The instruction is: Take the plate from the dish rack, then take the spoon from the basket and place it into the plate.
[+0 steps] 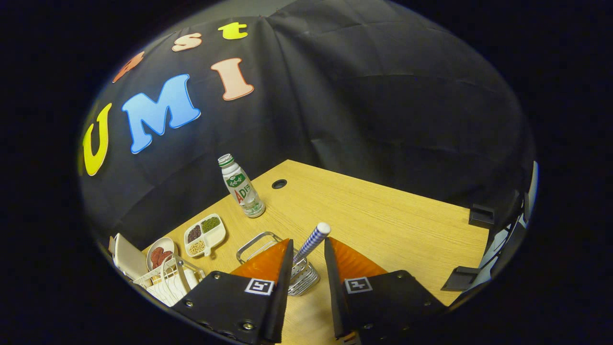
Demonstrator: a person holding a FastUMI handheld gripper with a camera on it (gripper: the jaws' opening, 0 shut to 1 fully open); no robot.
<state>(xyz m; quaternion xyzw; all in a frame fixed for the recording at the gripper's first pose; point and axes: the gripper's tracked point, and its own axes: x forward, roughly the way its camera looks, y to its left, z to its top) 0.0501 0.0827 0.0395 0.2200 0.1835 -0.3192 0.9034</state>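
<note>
The spoon (pixel 312 242) stood up out of the wire basket (pixel 287 268), its checked handle leaning up and to the right, round end topmost, and it sat right in the gap between the two fingers. The gripper (pixel 309 251) was open, fingers spread wide on either side of that handle, neither one seen touching it, so nothing was held. The handle ran nearer the left finger than the right.

By my reading the spoon pickup was the step in hand. To do it well, the fingers wanted centring on the handle so both would meet it together, then closing below the round end, where the shaft was straight. A lift along the handle's own lean should keep the bowl from snagging the basket wires; a sideways pull might drag the light basket across the wooden table (pixel 383 211).

Off to the left sat the white dish rack (pixel 165 282), close by the left finger. Whether the plate was out of it, I could not tell. Beyond the rack were a small dish (pixel 160 253) with something red in it and a divided tray (pixel 206 235) of beans or grains. Farther back stood a small bottle (pixel 241 187), upright, well apart from the basket.
</note>
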